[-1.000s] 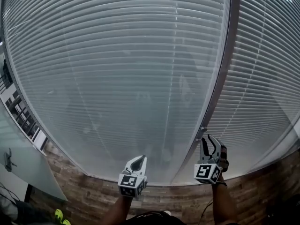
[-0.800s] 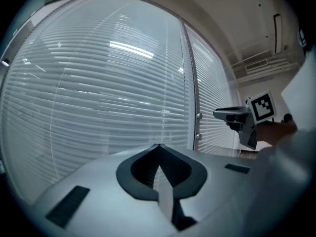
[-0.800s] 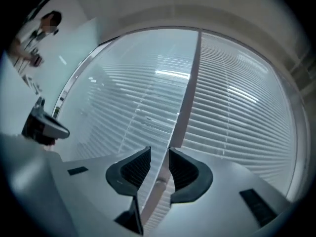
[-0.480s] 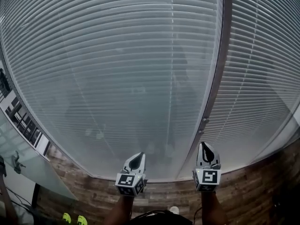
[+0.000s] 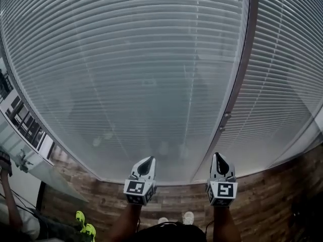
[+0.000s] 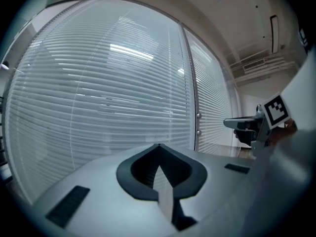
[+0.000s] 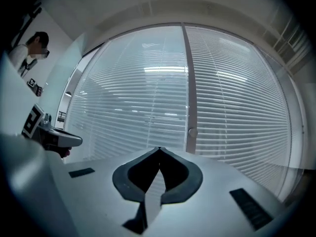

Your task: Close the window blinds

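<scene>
The window blinds [image 5: 126,74] are hung on both sides of the frame post [image 5: 241,74]. Left of its foot, the left claw [image 5: 149,159] is held together, empty. Right of its foot, the right claw [image 5: 218,155] has just been closed on nothing.
</scene>
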Tool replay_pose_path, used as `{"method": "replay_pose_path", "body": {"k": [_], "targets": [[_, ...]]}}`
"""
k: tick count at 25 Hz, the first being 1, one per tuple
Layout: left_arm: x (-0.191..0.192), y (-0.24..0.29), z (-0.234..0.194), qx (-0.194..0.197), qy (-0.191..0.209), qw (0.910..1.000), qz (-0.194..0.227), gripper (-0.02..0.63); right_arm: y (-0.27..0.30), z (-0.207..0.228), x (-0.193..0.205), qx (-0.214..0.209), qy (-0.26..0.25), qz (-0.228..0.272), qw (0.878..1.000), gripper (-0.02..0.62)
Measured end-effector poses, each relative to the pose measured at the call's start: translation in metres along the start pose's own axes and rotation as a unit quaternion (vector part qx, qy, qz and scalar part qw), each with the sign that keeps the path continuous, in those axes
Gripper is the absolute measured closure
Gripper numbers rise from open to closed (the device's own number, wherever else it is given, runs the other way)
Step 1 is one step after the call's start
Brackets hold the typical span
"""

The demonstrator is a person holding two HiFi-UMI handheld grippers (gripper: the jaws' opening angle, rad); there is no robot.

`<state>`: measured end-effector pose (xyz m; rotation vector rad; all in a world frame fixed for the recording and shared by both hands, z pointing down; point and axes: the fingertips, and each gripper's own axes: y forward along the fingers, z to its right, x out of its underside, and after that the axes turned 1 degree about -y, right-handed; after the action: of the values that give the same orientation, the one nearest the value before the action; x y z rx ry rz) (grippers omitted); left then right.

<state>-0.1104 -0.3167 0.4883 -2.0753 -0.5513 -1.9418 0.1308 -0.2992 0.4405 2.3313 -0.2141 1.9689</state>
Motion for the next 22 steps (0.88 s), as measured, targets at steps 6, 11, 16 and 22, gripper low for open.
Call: {"method": "replay_pose_path", "body": {"k": [6,11,16,22], "targets": [[0.025,-0.024,0.015,0.006,-0.007,0.9999,-0.013,0.606,-0.043,-0.032,0.024,-0.028,0.004,-0.026,0.999,0.592],[0.02,-0.045,0.034,0.011,-0.007,0.9998,-0.012,0.606,-0.066,-0.045,0.019,-0.052,-0.009,-0.025,0.998,0.592],[0.027,-0.047,0.035,-0.004,-0.009,0.9999,-0.008,0.606,-0.066,-0.05,0.034,-0.069,-0.005,-0.033,0.997,0.592],[0.05,-0.09,0.081,-0.017,-0.008,0.9998,-0.012,0.606,-0.11,-0.047,0.059,-0.09,-0.002,-0.033,0.995,0.592]]}}
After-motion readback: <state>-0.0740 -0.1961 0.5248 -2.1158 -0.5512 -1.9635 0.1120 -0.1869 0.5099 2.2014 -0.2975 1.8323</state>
